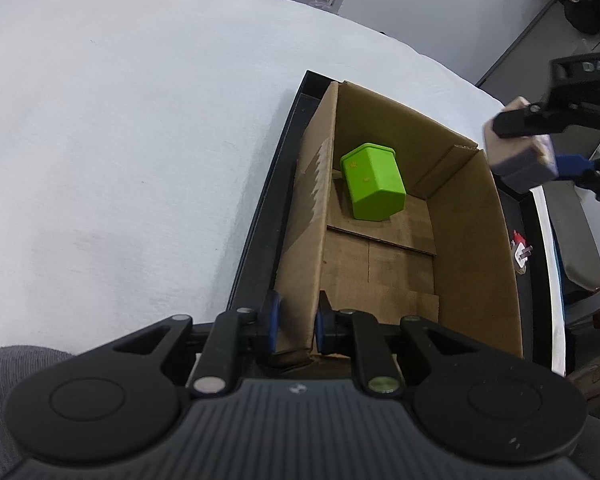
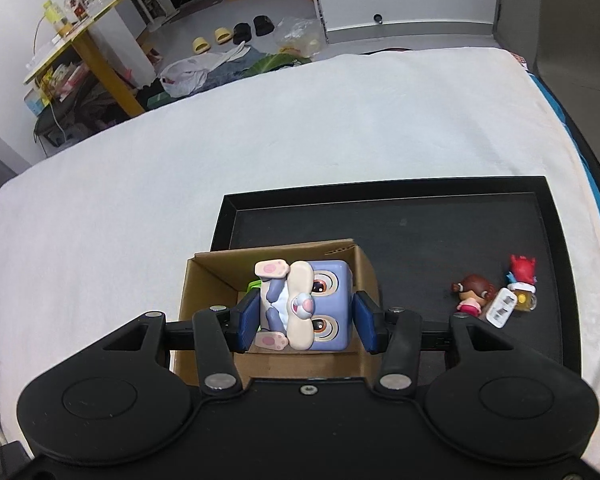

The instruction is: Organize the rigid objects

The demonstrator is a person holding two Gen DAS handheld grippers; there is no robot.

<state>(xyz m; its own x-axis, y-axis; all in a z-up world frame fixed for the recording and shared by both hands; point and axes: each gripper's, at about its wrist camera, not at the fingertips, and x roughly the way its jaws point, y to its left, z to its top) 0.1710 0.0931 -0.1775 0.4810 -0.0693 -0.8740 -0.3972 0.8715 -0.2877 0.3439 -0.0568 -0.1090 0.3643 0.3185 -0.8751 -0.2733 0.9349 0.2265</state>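
Pot (image 1: 374,183) in box (image 1: 472,240) on tray (image 2: 420,224)

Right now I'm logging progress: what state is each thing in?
Cardboard box: open, left wall pinched by left gripper.
Green container: tipped over inside box.
Bunny cube toy: held by right gripper above box.
White plug: lying on black tray.

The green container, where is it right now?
The green container lies tipped on its side on the floor of the cardboard box, near the far end, in the left wrist view. The box stands in the black tray.
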